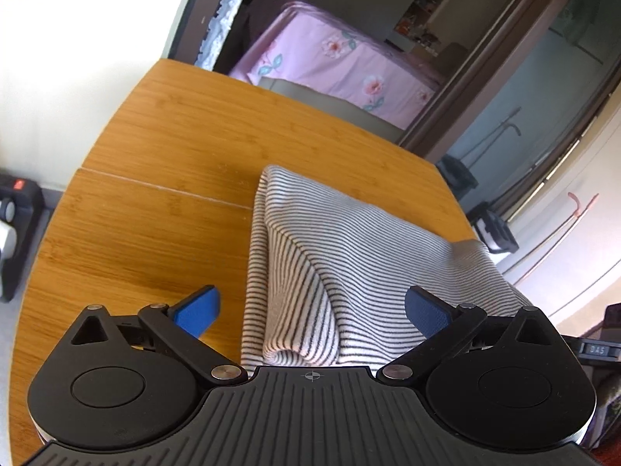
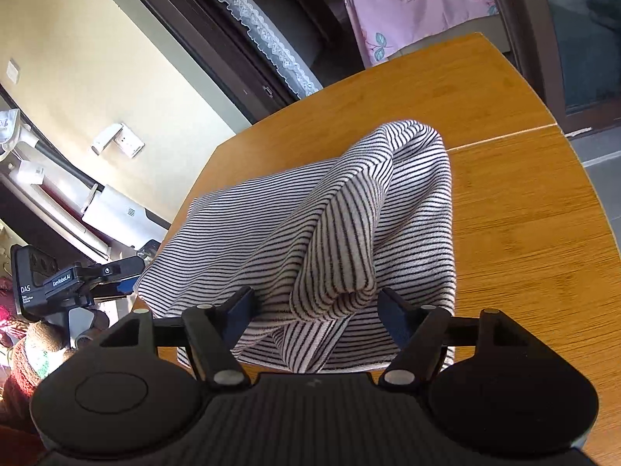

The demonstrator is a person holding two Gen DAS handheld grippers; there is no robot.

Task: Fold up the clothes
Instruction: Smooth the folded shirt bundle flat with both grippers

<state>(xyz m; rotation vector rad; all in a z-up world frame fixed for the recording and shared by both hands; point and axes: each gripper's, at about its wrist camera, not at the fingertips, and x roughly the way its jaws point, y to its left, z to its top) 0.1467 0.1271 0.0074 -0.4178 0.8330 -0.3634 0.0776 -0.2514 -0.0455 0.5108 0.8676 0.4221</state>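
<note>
A white cloth with thin dark stripes (image 1: 349, 240) lies loosely folded on a wooden table (image 1: 155, 202). It has a raised crease down its middle. My left gripper (image 1: 312, 310) is open wide just above its near edge. One blue pad (image 1: 198, 310) hangs over bare wood and the other sits over the fabric, neither pressing. In the right wrist view the same cloth (image 2: 271, 225) bunches into a rolled fold (image 2: 337, 283). That fold lies between the parted fingers of my right gripper (image 2: 318, 314). They are narrower than the left one's and do not squeeze it.
The table (image 2: 524, 213) has a seam across it and rounded edges with floor beyond. The left gripper's black housing (image 2: 58, 283) shows past the cloth's left corner. A pink flowered cover (image 1: 333, 62), lace curtain (image 2: 264, 35) and dark door frames stand behind.
</note>
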